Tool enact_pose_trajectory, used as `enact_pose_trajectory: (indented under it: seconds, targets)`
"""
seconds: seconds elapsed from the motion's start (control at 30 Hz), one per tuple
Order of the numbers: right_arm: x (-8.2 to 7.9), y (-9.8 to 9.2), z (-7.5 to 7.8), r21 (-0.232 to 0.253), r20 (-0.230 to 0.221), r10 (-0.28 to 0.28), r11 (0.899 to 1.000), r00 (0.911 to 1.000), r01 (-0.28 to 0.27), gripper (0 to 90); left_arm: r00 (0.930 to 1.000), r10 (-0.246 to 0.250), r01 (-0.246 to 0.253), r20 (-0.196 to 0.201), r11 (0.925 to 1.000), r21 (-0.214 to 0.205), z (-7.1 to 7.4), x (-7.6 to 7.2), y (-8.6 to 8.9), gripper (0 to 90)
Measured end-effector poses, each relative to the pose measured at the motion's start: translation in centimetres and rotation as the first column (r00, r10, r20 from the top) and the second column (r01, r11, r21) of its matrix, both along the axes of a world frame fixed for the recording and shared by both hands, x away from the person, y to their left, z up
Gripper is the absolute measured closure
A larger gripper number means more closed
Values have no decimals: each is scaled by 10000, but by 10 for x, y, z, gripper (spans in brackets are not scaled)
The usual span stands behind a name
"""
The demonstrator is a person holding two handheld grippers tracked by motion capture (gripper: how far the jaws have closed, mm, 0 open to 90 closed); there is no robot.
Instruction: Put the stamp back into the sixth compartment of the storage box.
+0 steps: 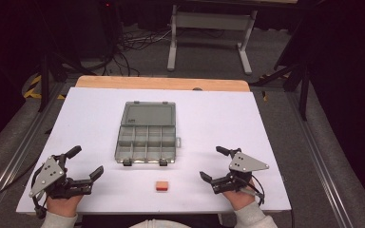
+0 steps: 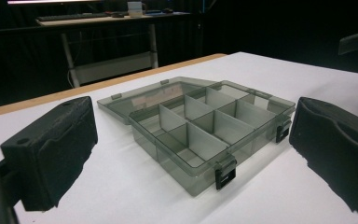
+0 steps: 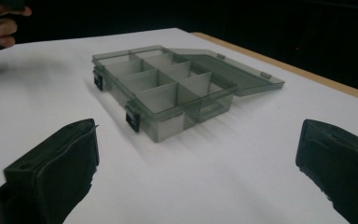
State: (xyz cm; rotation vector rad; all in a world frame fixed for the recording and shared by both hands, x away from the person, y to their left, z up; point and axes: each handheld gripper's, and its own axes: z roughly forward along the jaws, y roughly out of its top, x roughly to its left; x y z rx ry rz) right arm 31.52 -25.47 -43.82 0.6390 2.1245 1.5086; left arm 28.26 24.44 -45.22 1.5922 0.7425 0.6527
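Note:
A smoky grey plastic organiser box lies in the middle of the white table, its lid folded back flat toward the far side. Its several compartments look bare, as they also do in the right gripper view. A small orange block sits near the front edge, between my hands. My left gripper rests at the front left, open, with nothing between its jaws. At the front right my right gripper is open too, holding nothing.
The table's wooden far edge borders a dark floor with cables and a white desk frame. Black latches stick out from the box's near wall. Metal rails run along both sides of the table.

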Motion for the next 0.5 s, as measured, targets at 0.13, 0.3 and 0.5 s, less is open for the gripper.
enact_pose_trajectory:
  seconds: [0.13, 0.3, 0.5]
  targets:
    - [-3, -6, 0, 442, 458, -350, 9985, 9983, 330, 2, 9999, 79, -80, -127, 9999, -93, -1, 1, 0, 30]
    - [-4, -6, 1, 458, 568, -306, 9986, 9979, 280, 3, 9999, 10, -10, -138, 10000, -5, -1, 1, -1, 38]
    - [-5, -6, 1, 421, 584, -280, 9988, 9979, 256, 22, 9996, -251, 252, -135, 9997, 50, 0, 2, -3, 42]
